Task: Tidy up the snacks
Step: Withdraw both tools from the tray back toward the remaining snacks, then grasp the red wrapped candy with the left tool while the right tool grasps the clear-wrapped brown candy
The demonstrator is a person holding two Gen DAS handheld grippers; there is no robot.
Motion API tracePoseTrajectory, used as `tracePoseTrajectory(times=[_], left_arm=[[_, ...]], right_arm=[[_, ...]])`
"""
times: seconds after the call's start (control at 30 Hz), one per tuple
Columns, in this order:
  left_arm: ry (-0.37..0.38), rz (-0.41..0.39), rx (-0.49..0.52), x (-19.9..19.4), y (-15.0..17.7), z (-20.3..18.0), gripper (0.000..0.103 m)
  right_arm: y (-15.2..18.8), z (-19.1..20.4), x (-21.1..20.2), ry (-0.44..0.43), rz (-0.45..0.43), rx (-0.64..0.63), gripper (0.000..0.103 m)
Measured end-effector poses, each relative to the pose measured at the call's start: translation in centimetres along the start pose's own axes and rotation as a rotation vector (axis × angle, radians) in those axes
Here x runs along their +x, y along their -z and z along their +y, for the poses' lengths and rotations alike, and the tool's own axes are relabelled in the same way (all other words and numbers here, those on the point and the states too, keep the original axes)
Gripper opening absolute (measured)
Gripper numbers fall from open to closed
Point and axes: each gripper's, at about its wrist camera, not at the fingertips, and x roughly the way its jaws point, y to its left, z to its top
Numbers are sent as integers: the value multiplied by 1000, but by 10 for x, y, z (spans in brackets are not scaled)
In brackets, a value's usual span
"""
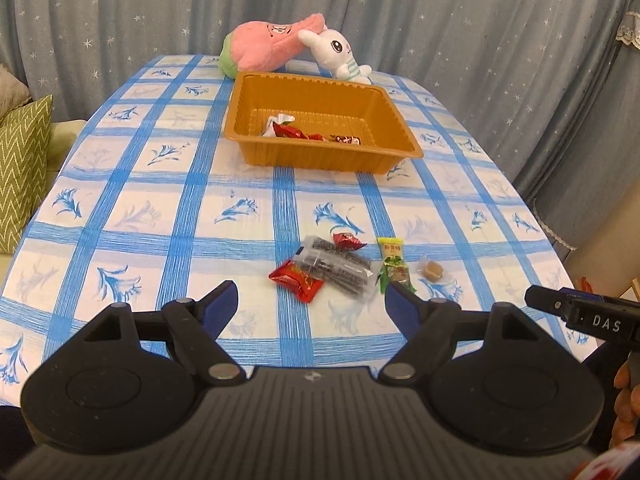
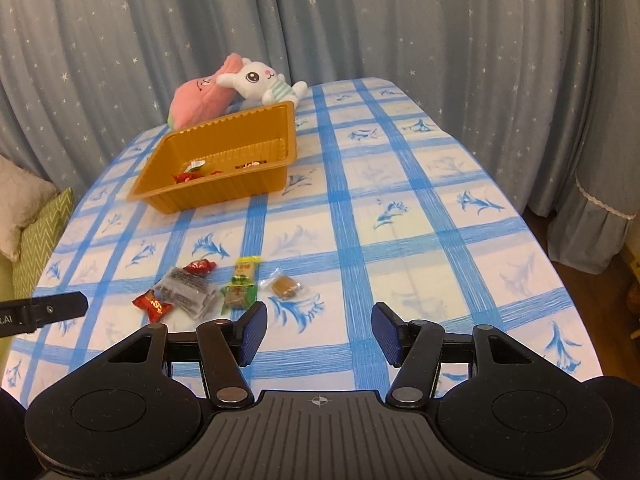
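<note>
A cluster of snacks lies on the near part of the blue-checked table: a red packet (image 1: 296, 280) (image 2: 153, 303), a clear pack of dark snacks (image 1: 334, 266) (image 2: 188, 290), a small red candy (image 1: 349, 241) (image 2: 199, 267), a green-yellow packet (image 1: 394, 266) (image 2: 242, 282) and a brown sweet in clear wrap (image 1: 433, 270) (image 2: 285, 286). My left gripper (image 1: 312, 300) is open just short of them, nothing between its fingers. My right gripper (image 2: 318, 330) is open over bare cloth, right of the snacks. An orange tray (image 1: 400, 120) (image 2: 160, 152) farther back holds a few wrapped candies.
A pink plush (image 1: 264, 48) (image 2: 200, 94) and a white rabbit plush (image 1: 340, 52) (image 2: 260, 80) lie behind the tray. Star-patterned curtains hang around the table. A green zigzag cushion (image 1: 22, 168) (image 2: 40, 236) sits off the left edge. The other gripper's finger shows at each view's side.
</note>
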Motion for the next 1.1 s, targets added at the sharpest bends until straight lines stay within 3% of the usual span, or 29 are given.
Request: tracePoseTrajectory(times=[0.6,1.1], left_arm=[[-7,53,-4,33,6,8,78],[-10,122,-37,88,4,16,57]], right_arm=[[4,4,27,-8,29,-31,58],[7,9,87,-52,55,-166,58]])
